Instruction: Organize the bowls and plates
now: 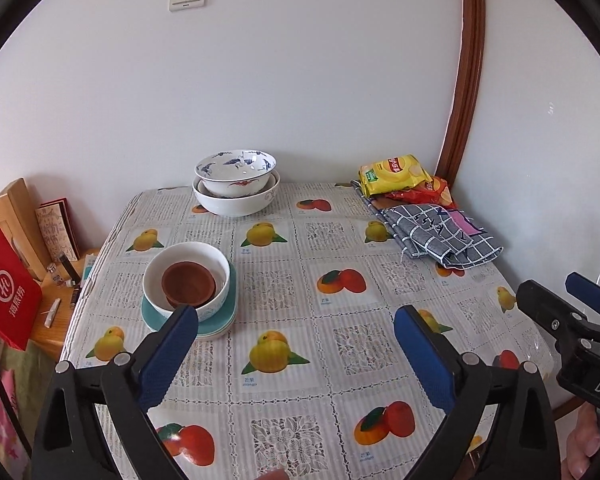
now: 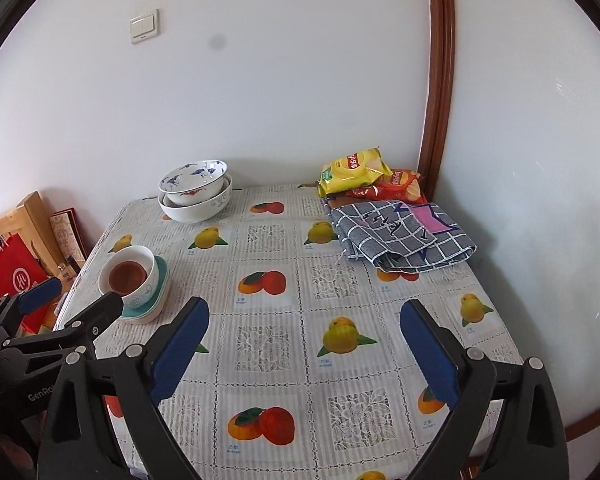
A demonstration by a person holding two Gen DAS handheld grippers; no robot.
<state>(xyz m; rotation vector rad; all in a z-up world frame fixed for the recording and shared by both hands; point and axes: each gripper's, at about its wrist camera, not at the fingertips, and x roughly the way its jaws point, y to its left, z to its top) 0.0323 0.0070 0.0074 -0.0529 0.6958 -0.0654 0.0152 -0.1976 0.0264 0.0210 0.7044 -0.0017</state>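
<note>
A brown bowl [image 1: 189, 282] sits inside a white bowl [image 1: 216, 258], which stands on stacked teal and white plates [image 1: 226, 314] at the table's left side. The same stack shows in the right wrist view [image 2: 140, 284]. Two nested white bowls with blue and red patterns [image 1: 236, 184] stand at the back by the wall, also in the right wrist view [image 2: 196, 192]. My left gripper [image 1: 296, 320] is open and empty above the table, just in front of the plate stack. My right gripper [image 2: 304, 316] is open and empty over the table's middle.
Snack bags [image 1: 396, 176] and a folded grey checked cloth [image 1: 440, 236] lie at the back right corner. A red paper bag [image 1: 4, 292], a wooden chair and small items stand left of the table. The fruit-print tablecloth [image 1: 300, 264] covers the table. Walls close the back and right.
</note>
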